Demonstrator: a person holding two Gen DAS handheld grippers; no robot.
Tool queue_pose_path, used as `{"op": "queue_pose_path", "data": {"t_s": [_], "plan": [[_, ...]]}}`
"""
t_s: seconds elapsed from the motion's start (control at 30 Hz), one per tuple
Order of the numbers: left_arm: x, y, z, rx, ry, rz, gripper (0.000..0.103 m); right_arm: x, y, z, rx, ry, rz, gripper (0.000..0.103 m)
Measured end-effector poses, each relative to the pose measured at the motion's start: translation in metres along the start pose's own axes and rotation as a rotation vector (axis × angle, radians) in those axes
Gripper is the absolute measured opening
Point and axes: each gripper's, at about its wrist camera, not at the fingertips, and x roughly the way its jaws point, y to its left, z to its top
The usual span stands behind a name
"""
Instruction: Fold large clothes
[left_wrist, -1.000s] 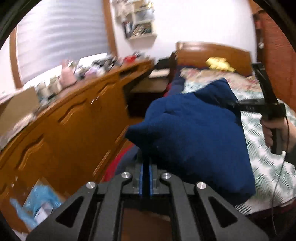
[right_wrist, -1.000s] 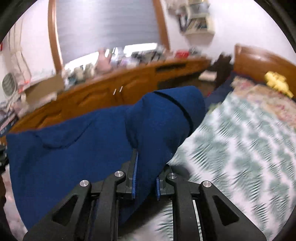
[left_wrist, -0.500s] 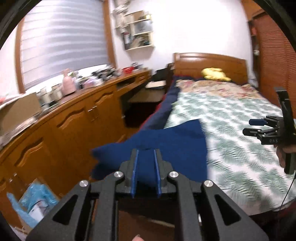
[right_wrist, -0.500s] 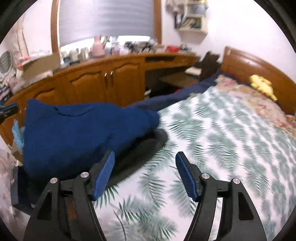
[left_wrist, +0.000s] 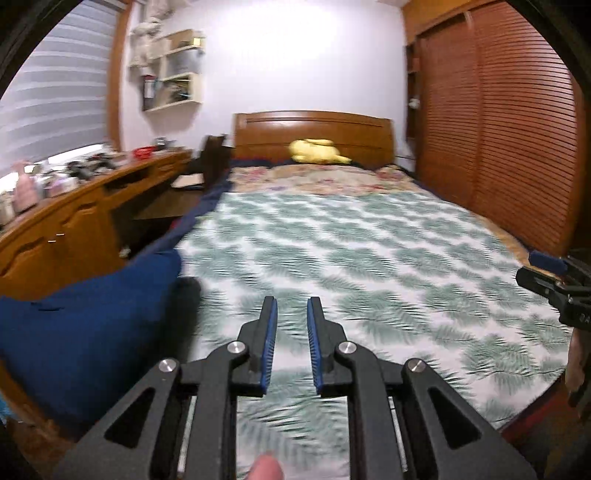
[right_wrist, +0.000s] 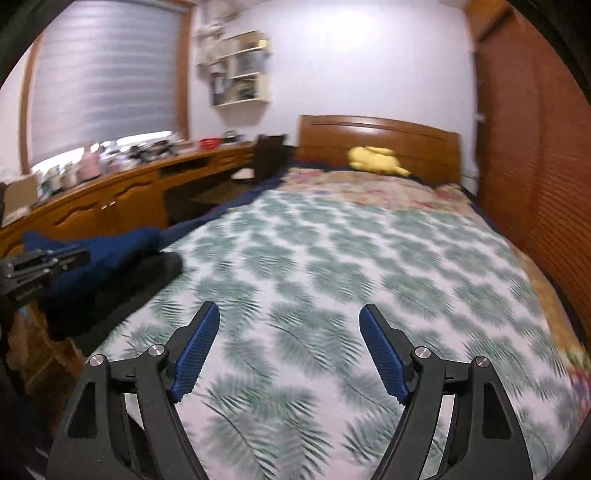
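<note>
A dark blue folded garment (left_wrist: 85, 325) lies at the bed's near left corner; in the right wrist view it (right_wrist: 110, 251) rests on a black garment (right_wrist: 122, 295). My left gripper (left_wrist: 291, 306) is slightly open and empty above the bedspread, to the right of the blue garment. My right gripper (right_wrist: 290, 317) is wide open and empty above the middle of the bed. Each gripper shows at the edge of the other's view: the right one (left_wrist: 554, 277), the left one (right_wrist: 40, 264).
The bed (left_wrist: 369, 258) has a green leaf-print cover, a wooden headboard (left_wrist: 314, 133) and a yellow plush toy (left_wrist: 317, 151). A long wooden cabinet (left_wrist: 66, 229) with clutter runs along the left. A louvred wardrobe (left_wrist: 517, 147) stands on the right.
Both grippers let go of the blue garment, which now lies on the bed's left corner. The left gripper opened and swung right over the bed; the right gripper opened first and pulled back.
</note>
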Motion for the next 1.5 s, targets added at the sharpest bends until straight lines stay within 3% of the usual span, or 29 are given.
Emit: {"op": "queue_pose_path", "data": {"t_s": [0.17, 0.33, 0.53, 1.5], "plan": [[0.019, -0.066, 0.005, 0.032, 0.025, -0.125, 0.014, -0.036, -0.046, -0.020, 0.063, -0.015, -0.099, 0.080], [0.021, -0.109, 0.005, 0.056, 0.024, -0.134, 0.014, -0.062, -0.073, -0.034, 0.096, -0.028, -0.147, 0.080], [0.014, -0.131, 0.000, 0.063, 0.012, -0.115, 0.015, -0.077, -0.086, -0.045, 0.118, -0.047, -0.169, 0.080], [-0.002, -0.116, -0.007, 0.018, 0.001, -0.074, 0.015, -0.074, -0.074, -0.055, 0.123, -0.052, -0.134, 0.080]]}}
